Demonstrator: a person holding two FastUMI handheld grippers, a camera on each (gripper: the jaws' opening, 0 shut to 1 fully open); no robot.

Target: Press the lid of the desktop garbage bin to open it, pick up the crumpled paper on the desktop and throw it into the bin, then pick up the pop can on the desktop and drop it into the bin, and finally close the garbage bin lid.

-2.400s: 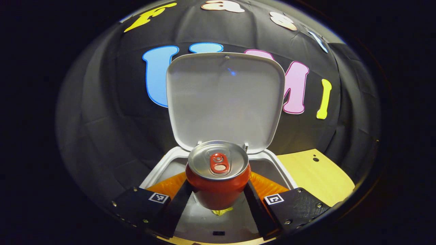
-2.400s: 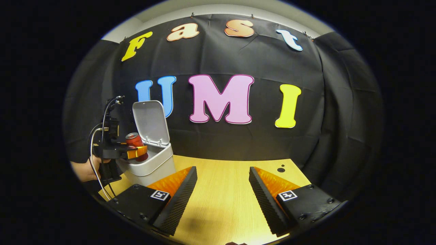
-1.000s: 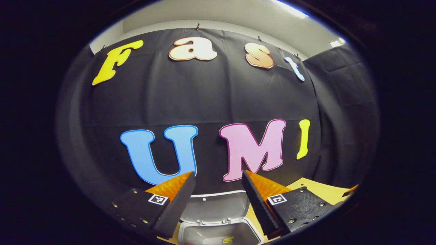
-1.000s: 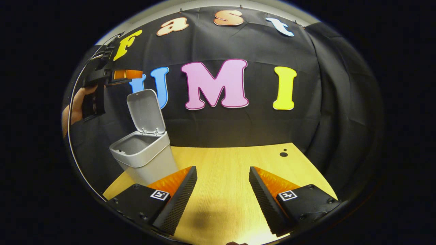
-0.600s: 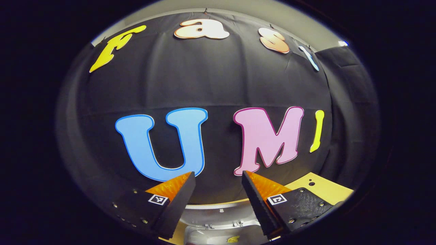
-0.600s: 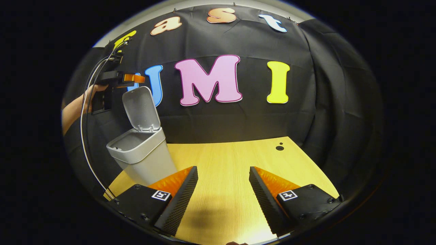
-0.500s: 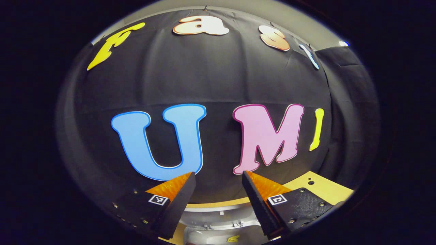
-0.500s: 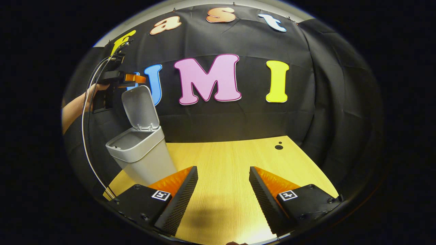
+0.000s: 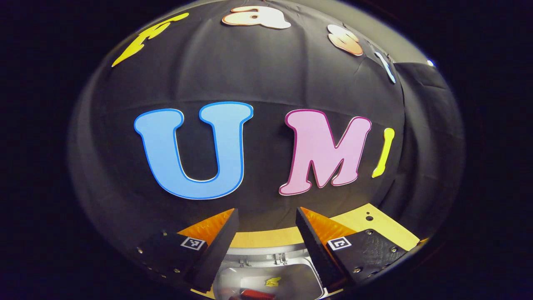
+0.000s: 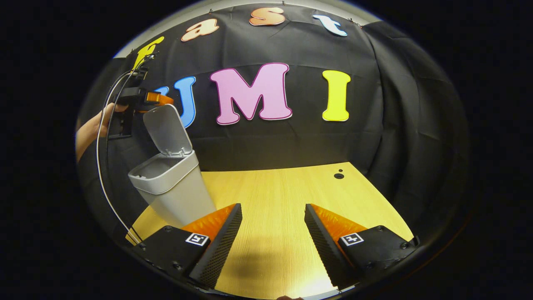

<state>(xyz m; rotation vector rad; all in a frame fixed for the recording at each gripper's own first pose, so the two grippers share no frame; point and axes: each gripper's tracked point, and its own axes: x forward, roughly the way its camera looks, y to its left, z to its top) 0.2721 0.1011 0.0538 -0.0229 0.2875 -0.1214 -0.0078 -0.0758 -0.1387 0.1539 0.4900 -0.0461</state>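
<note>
Closing step: the left gripper (image 10: 160,99) (fingers apart, empty) sits at the lid (image 10: 165,128) top; next, push it down. Can (image 9: 256,294) lies inside the bin (image 10: 173,191). Right gripper (image 10: 270,233) idles, spread.

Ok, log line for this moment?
phase: closing lid | left claw: open, at lid top | can: in bin | right claw: open, idle

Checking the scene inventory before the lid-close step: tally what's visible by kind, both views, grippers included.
Grippers: 2, left gripper and right gripper, both open and empty
Bins: 1, grey bin, its lid up
Cans: 1, red can lying inside the bin
Paper: 1, yellow crumpled paper inside the bin
Tables: 1, wooden table
Total: 6
</note>
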